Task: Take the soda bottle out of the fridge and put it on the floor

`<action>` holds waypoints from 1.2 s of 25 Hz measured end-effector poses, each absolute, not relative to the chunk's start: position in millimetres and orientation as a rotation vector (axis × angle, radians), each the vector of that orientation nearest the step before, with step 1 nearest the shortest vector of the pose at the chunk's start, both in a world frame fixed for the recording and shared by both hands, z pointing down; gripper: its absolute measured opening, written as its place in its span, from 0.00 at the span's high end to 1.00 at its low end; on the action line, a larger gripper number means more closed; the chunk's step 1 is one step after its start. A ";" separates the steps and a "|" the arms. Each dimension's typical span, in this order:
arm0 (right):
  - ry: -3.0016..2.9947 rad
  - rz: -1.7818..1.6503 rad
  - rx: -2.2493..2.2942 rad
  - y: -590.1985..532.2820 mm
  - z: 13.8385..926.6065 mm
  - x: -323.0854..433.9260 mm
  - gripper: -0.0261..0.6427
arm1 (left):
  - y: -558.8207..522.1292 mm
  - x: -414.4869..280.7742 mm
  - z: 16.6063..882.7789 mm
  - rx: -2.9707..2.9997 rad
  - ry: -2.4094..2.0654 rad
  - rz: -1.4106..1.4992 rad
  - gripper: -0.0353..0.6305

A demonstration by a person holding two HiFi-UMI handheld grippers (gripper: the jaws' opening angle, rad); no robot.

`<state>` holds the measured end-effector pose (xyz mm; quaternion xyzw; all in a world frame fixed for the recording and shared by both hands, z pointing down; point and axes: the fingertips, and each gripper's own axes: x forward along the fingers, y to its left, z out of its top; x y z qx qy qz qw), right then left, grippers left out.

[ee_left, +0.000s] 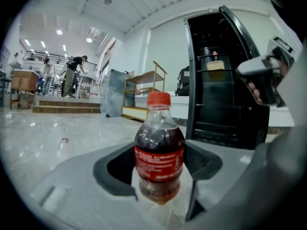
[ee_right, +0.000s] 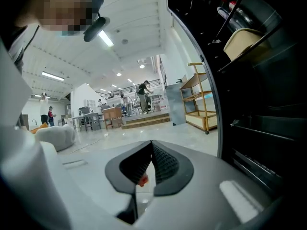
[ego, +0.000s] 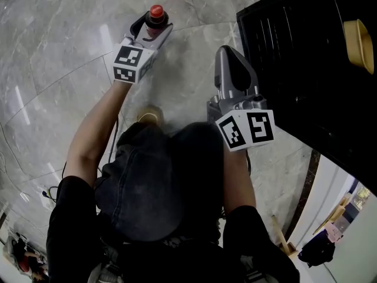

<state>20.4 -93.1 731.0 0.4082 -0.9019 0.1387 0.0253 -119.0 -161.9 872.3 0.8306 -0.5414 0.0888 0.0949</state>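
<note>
Our left arm (ego: 94,137), bare below the sleeve, reaches out almost straight to the far left. The left gripper (ego: 154,27) at its end points away from us, its jaws standing apart with both pads pressed against the sides of a bottle (ego: 156,15). Our right arm (ego: 238,178) is kept closer in. It holds the right gripper (ego: 228,55) nearer and to the right, also pointing away, jaws closed with the tips touching, empty.
</note>
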 end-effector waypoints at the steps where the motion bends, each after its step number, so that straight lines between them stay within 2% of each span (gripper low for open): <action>1: -2.785 0.423 1.265 -93.4 732.1 20.9 0.96 | -160.5 -119.6 880.1 2.457 -1.605 0.266 0.50; 14: -2.769 0.440 1.233 -89.2 742.4 20.2 0.96 | -151.0 -135.1 958.1 2.378 -1.632 0.303 0.50; 30: -2.744 0.473 1.216 -95.0 754.4 14.2 0.96 | -147.3 -123.6 981.0 2.412 -1.604 0.296 0.49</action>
